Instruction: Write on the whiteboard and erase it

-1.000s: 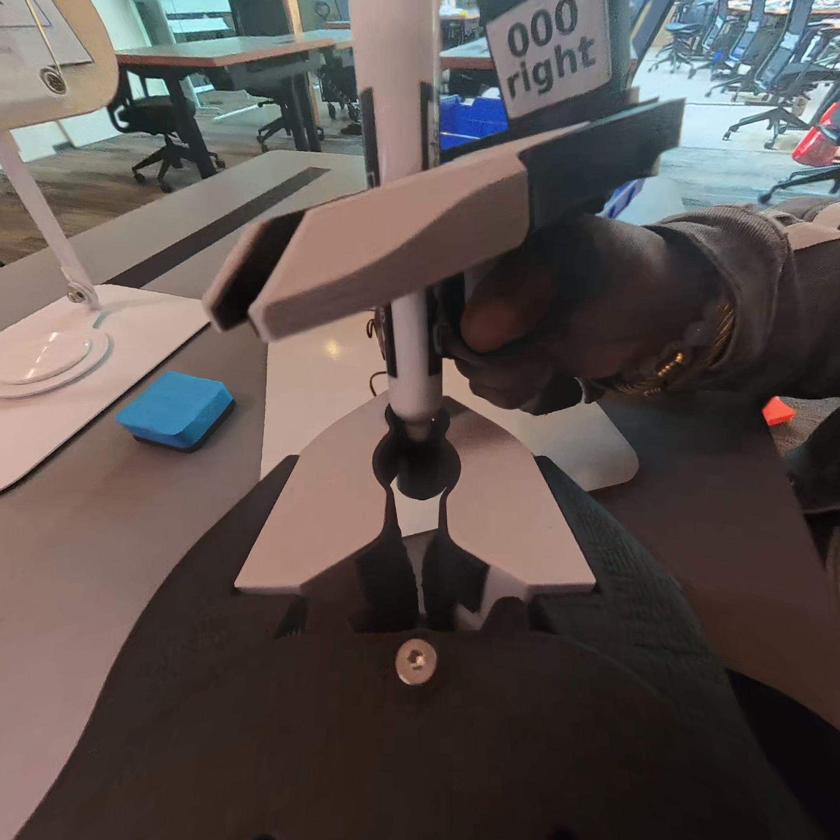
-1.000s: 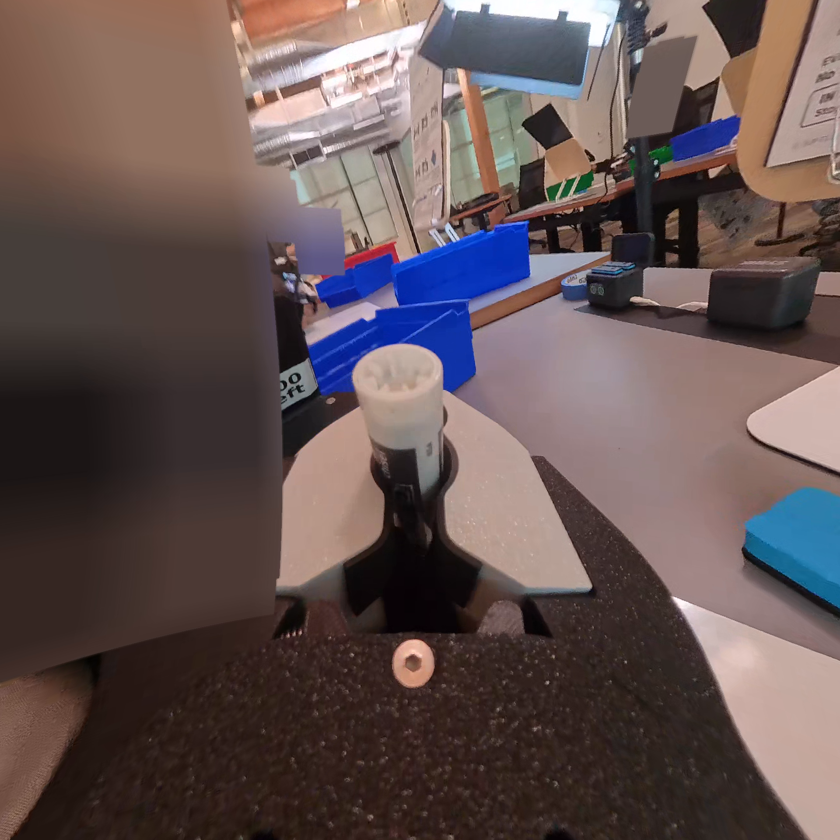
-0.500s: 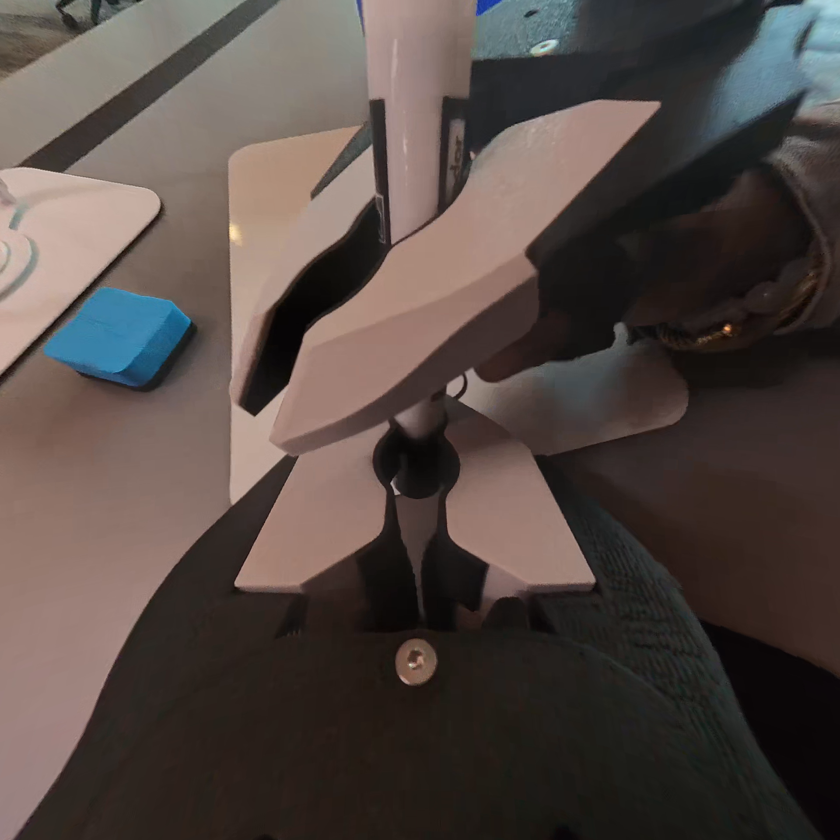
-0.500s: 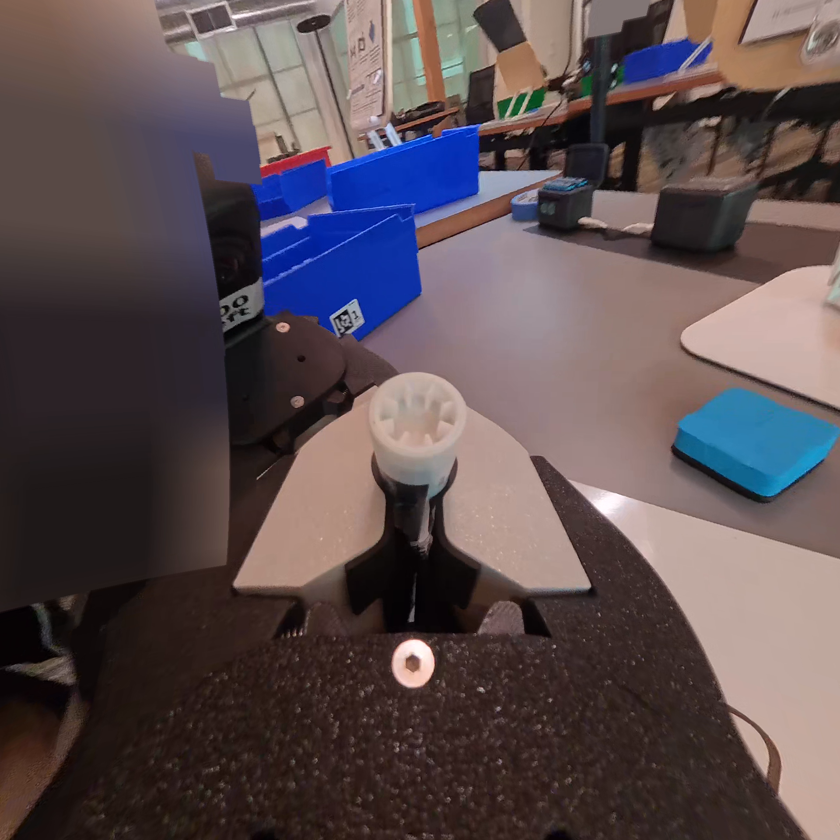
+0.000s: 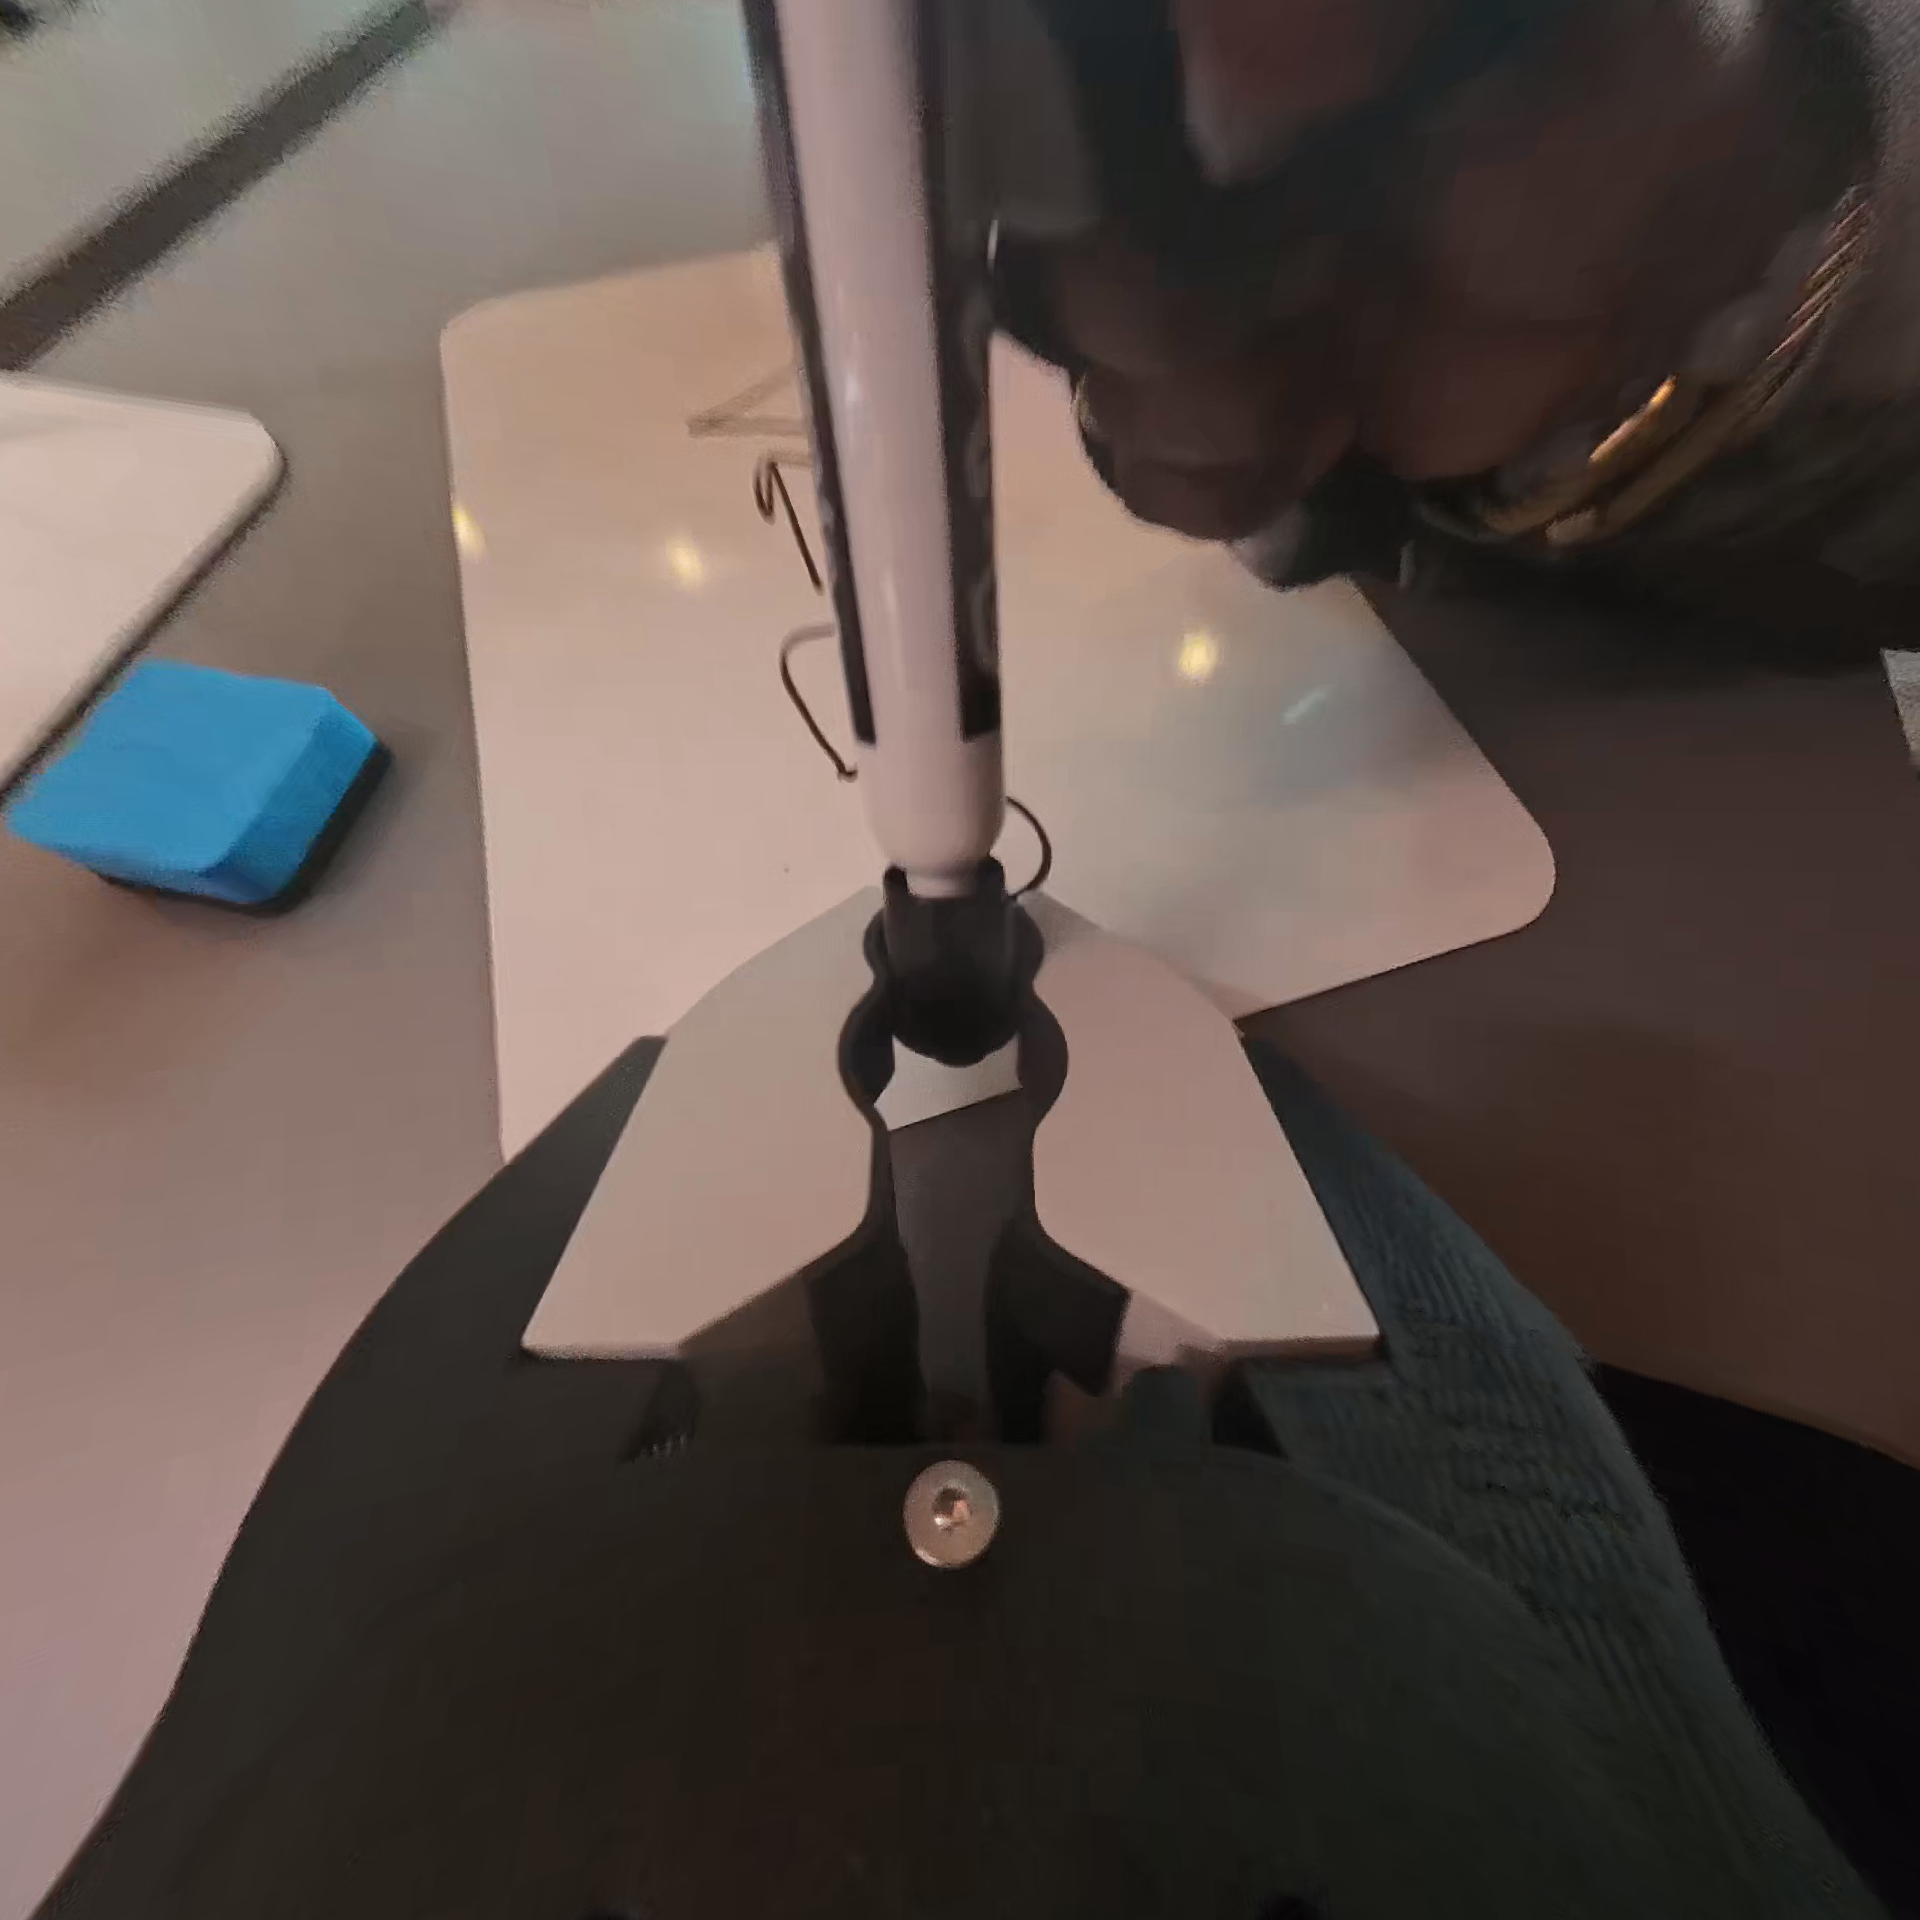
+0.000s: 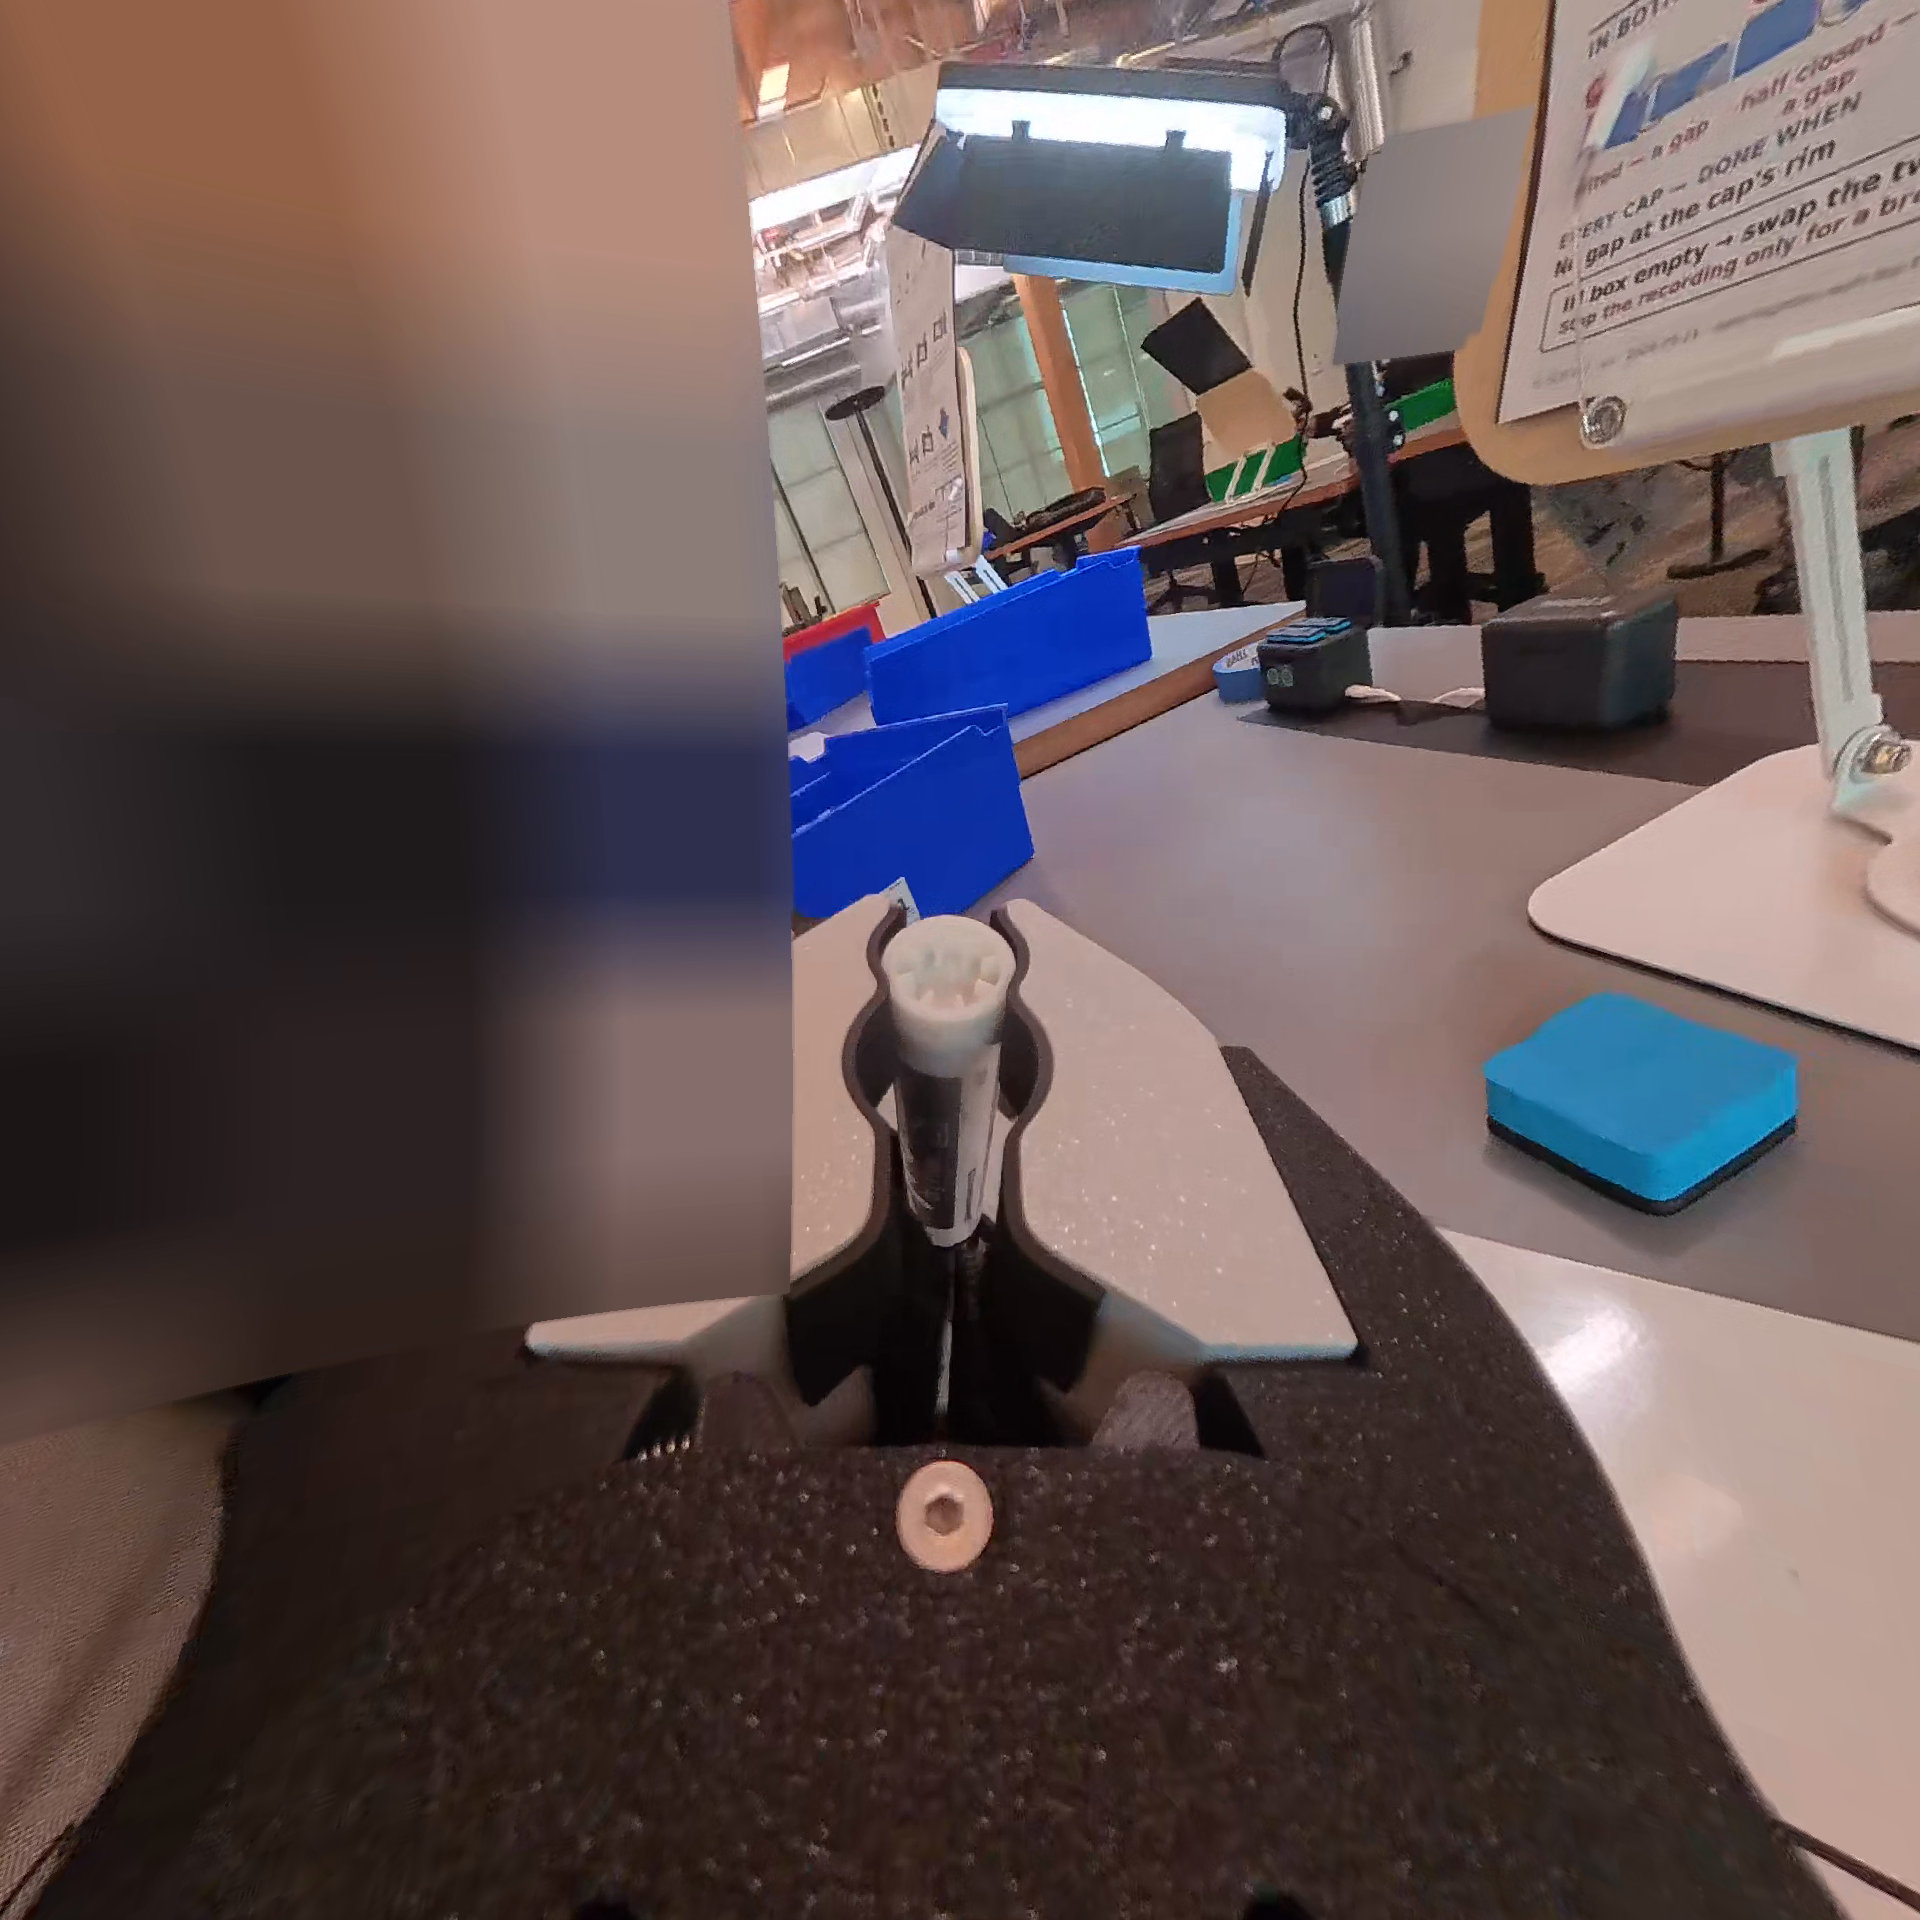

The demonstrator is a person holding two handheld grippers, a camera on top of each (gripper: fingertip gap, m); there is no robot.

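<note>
Marker (image 5: 894,540) body is clamped between the closed fingers of the right gripper (image 6: 951,1039), its black cap (image 5: 945,966) pinched by the left gripper (image 5: 951,997) directly above the whiteboard (image 5: 644,727), blue eraser (image 5: 187,784) lying left of both.

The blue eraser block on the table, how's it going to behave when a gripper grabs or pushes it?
The blue eraser looks like foam on a thin dark base, so it probably weighs little and gives slightly under the jaws. Its flat, squat shape suggests no rolling or tipping. Pushed, it would likely slide flat on the grey table.
</note>
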